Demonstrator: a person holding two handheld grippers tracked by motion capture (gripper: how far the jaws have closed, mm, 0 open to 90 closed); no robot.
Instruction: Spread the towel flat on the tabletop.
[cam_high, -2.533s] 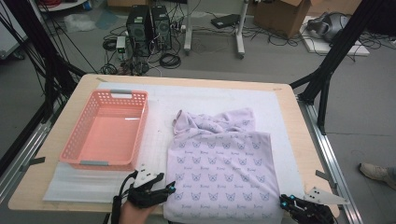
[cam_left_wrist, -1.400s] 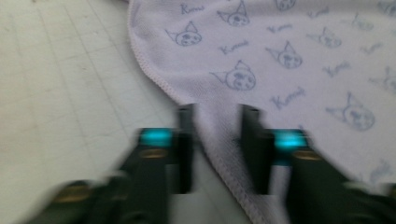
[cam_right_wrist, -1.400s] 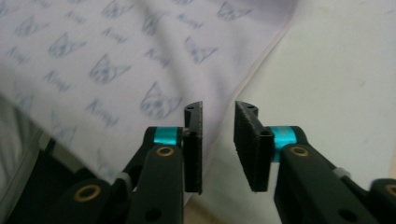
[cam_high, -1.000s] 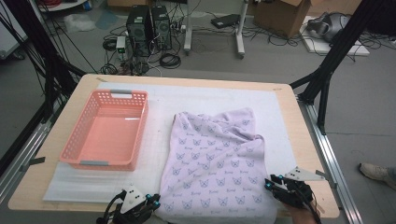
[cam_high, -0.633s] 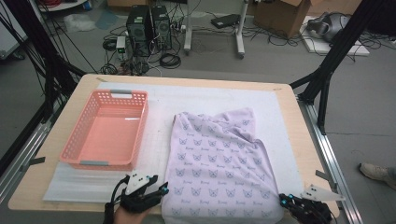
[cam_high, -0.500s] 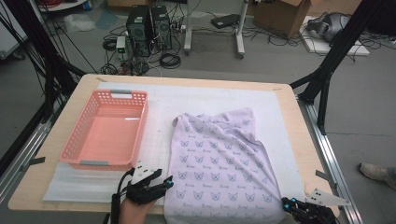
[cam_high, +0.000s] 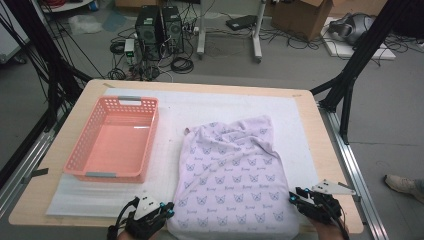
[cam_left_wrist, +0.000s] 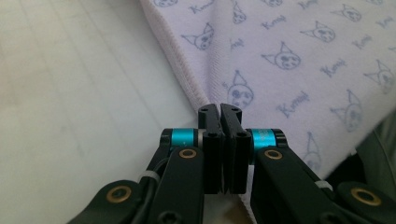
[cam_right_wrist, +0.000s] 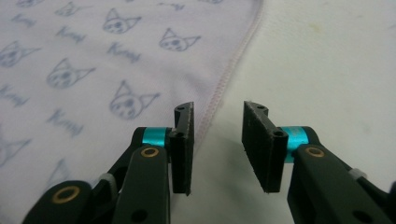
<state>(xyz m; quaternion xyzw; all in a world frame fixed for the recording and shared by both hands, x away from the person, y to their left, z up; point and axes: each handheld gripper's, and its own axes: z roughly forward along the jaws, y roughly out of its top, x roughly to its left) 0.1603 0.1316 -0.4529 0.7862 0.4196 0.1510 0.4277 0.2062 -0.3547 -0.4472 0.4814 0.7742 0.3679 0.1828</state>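
A pale lilac cloth (cam_high: 230, 175) printed with small cat faces lies spread on the white mat, wrinkled at its far end. My left gripper (cam_high: 167, 209) sits at the cloth's near left corner. In the left gripper view its jaws (cam_left_wrist: 219, 109) are pressed together with their tips on the stitched hem of the cloth (cam_left_wrist: 303, 56). My right gripper (cam_high: 296, 197) is at the near right edge. Its jaws (cam_right_wrist: 217, 112) have just been opening and stand apart over the hem, one above the cloth (cam_right_wrist: 70, 56), one above the mat (cam_right_wrist: 327, 56), gripping nothing.
A pink plastic basket (cam_high: 120, 101) stands empty on the left of the white mat (cam_high: 300, 115), about a hand's width from the cloth. The wooden table (cam_high: 65, 200) ends just behind both grippers. Black frame legs, cables and computer cases are on the floor beyond.
The cloth's bunched far end has been pulled out flatter. The left gripper has drawn back toward the near left corner and shut. The right gripper has come forward along the right edge and its jaws have parted.
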